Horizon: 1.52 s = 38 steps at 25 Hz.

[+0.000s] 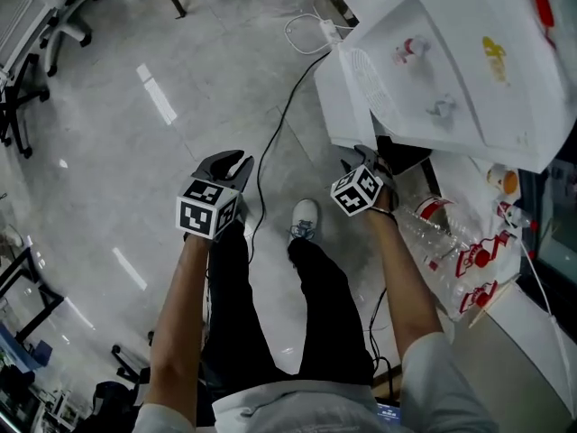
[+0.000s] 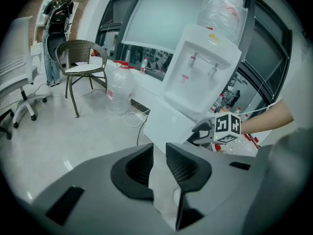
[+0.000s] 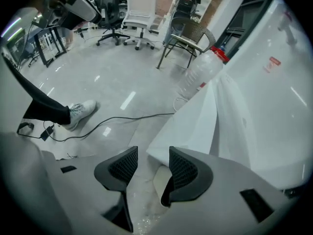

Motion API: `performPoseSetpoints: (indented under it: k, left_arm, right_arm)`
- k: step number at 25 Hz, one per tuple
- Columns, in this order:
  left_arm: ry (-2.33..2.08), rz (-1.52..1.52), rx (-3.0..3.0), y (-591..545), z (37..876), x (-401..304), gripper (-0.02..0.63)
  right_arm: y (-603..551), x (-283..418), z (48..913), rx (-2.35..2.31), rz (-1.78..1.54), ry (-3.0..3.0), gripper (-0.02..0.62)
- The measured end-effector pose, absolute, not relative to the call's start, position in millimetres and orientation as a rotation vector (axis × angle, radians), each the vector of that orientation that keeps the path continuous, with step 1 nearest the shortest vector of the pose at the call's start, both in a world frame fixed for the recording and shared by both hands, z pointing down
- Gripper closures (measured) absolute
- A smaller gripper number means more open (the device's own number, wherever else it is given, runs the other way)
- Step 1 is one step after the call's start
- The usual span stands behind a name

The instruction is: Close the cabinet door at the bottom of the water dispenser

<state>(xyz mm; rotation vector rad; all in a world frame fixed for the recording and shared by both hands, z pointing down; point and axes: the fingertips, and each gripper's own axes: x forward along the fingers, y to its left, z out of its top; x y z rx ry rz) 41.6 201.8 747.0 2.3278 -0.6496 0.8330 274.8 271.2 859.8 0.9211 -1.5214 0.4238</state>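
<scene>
The water dispenser [image 1: 469,61] is a white box that stands at the upper right of the head view, with a big clear bottle [image 2: 222,9] on its top and two taps on its front. The cabinet door [image 1: 347,106] is at its bottom part. It is a plain white flat panel, and it is open: it swings out from the body toward the floor side, so a dark opening shows behind it. In the left gripper view the door [image 2: 166,124] stands out below the taps like a slanted white sheet.

The right tongs [image 1: 361,156] are at the lower free edge of the door. Their jaws are moderately apart, and in the right gripper view the bottom corner of the door [image 3: 195,121] shows in the gap between them; I cannot tell if a pad touches it, but they do not press on it.

The left tongs [image 1: 236,162] hang over the grey floor [image 1: 135,106], well apart from the door, with a narrow gap and nothing between the jaws. A black cable [image 1: 270,142] runs on the floor between both tongs.
</scene>
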Motion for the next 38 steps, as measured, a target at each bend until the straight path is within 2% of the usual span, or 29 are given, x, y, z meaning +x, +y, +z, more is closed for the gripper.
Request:
performPoseSetpoints:
  k: [6,11,19,22,25,29,31,34,38]
  left_arm:
    - [-0.645,0.823,2.32,197.3,755.2,66.7,0.512]
    - [-0.632,0.842,2.33,194.2,758.9,80.7,0.512]
    - [-0.637,0.864,2.338,190.5,736.5,81.9,0.512]
    - [-0.636,0.843,2.358,179.6,710.5,77.4,0.512]
    - [-0.658,0.799,2.375,157.2,671.7,65.1,0.515]
    - [-0.66,0.764,2.428,126.2,605.4,51.0,0.526]
    - [-0.651,0.769,2.479,108.2,567.8,43.3,0.54]
    - [-0.641,0.761,2.579,73.1,511.3,38.4,0.578]
    - [-0.642,0.729,2.675,45.3,435.9,34.9,0.584]
  right_arm:
    - [277.1,327.4,865.5,1.07,0.503,-1.484,0.366]
    - [272.6,363.7,869.8,1.161,0.512,-1.432,0.328]
    - [282.7,352.7,844.0,1.261,0.614,-1.482,0.331]
    - [276.2,331.1,804.5,1.302,0.625,-1.528,0.361]
    - [252.4,304.3,751.8,1.327,0.575,-1.582,0.44]
    - [216.1,284.9,663.7,1.449,0.521,-1.607,0.487]
    - [197.6,275.6,614.4,1.529,0.505,-1.619,0.548]
    - [167.6,267.1,540.1,1.644,0.484,-1.662,0.566]
    - [141.7,253.0,448.5,1.704,0.435,-1.731,0.568]
